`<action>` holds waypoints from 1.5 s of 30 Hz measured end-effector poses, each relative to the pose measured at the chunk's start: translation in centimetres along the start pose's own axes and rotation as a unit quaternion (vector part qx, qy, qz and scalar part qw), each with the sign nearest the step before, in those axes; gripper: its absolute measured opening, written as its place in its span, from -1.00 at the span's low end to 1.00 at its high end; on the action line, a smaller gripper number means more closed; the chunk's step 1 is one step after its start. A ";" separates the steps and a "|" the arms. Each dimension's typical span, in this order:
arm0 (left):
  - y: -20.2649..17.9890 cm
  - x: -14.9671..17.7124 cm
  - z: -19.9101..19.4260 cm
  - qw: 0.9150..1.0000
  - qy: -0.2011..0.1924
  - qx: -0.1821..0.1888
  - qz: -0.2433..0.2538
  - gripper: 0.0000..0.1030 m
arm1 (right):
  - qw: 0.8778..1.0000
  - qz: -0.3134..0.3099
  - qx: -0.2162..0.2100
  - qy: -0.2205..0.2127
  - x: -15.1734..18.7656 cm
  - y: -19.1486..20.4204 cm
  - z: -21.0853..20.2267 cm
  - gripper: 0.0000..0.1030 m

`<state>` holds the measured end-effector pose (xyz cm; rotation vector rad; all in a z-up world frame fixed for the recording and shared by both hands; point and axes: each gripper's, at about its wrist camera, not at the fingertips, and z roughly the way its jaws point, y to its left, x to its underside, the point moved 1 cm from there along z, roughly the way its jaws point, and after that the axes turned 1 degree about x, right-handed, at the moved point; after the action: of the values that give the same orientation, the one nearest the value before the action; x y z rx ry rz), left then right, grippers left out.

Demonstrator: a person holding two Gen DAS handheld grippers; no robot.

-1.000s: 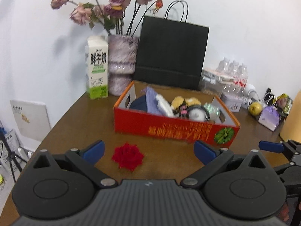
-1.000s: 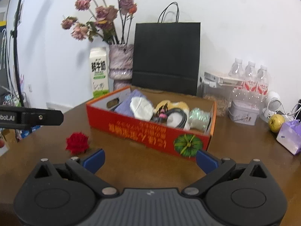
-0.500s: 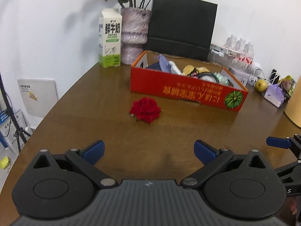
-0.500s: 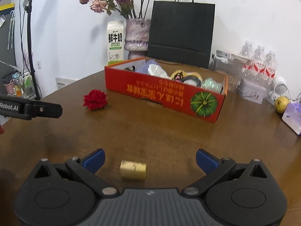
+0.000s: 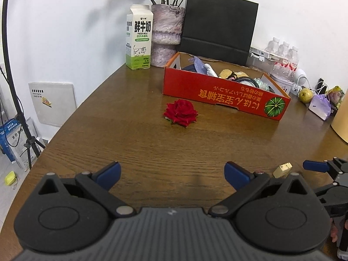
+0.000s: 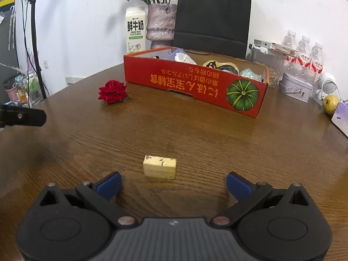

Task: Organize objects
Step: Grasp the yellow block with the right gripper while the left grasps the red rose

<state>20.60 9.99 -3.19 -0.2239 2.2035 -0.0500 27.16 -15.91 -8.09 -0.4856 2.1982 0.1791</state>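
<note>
Both tools pulled back from the red cardboard box (image 6: 193, 82) w/ pumpkin print; a small pale-yellow block (image 6: 159, 166) now shows on the brown wood table (image 6: 195, 134), well short of the box, just ahead of the right tool (image 6: 173, 183), jaws spread, empty. Left tool (image 5: 171, 173) likewise released. Loose items left: 1 block, 1 red fabric rose (image 5: 181, 112) near the box front. 1 box.

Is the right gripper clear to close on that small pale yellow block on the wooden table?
Probably yes. The right gripper is open, and the small pale yellow block lies just ahead of the gap between its blue fingertips, with only bare wooden table around it. The red rose lies well off.
</note>
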 end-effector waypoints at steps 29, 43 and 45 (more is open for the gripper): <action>-0.6 -0.4 1.0 1.000 0.013 0.007 0.005 1.00 | 0.999 -0.016 -0.007 -0.029 -1.5 1.2 -0.2 -0.42; -2.4 -5.8 7.6 0.999 0.020 -0.026 0.017 1.00 | 0.998 -0.015 0.013 -0.060 -5.7 -1.3 1.7 -0.42; -2.6 -6.7 9.1 0.999 0.021 -0.036 0.015 1.00 | 0.998 -0.010 0.017 -0.067 -6.2 -1.8 2.0 -0.42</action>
<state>32.20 9.10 -3.05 -0.2320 2.2525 0.0405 32.80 -15.22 -4.48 -0.4627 2.0623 0.1596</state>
